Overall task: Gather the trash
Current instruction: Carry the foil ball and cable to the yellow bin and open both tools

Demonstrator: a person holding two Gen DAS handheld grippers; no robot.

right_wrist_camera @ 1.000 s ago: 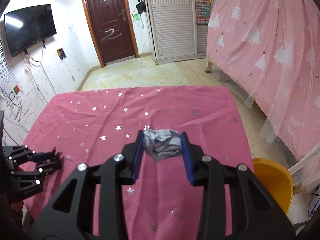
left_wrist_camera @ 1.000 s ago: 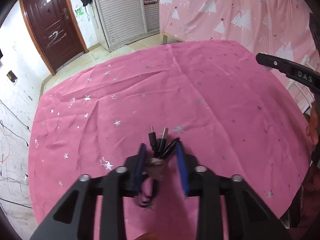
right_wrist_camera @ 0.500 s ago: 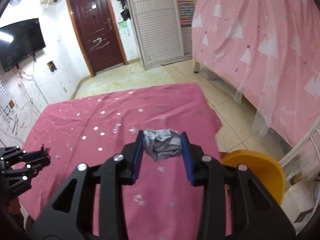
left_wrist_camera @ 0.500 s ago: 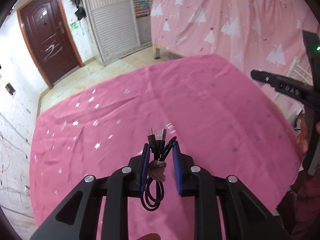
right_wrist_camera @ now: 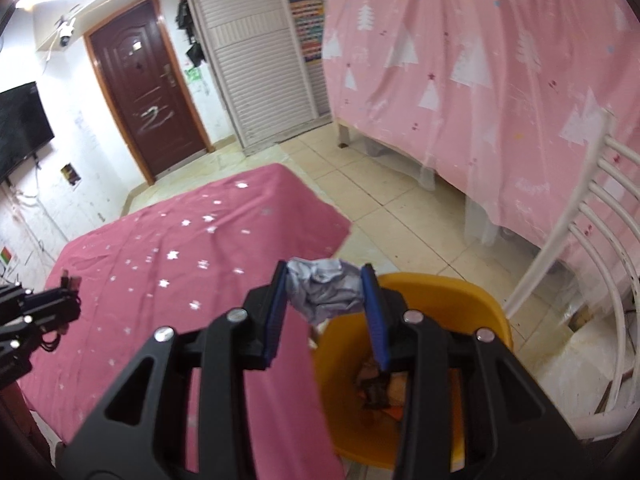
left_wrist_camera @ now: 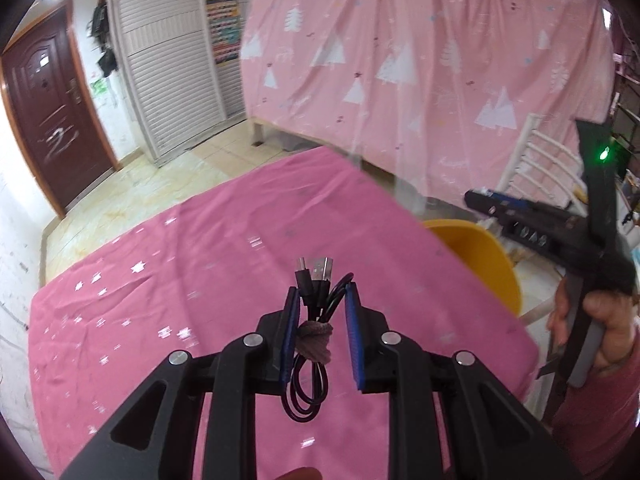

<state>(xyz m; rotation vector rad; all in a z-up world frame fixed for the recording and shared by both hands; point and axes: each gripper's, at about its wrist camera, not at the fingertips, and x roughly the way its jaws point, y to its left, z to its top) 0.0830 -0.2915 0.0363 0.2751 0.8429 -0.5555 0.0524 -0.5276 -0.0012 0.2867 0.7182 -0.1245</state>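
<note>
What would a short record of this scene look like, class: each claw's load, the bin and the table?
left claw: shut on a bundled black cable tied with a brown band, over the table
right claw: shut on a crumpled grey wad, at the bin's near edge
bin: yellow, on the floor beside the table, some rubbish inside
table: pink cloth with silver stars

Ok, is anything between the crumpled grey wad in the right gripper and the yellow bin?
Nothing visible. The right gripper holds the crumpled grey wad over the near rim of the yellow bin, whose mouth is open, with only some trash at the bottom. The pink tablecloth lies to the left.
</note>
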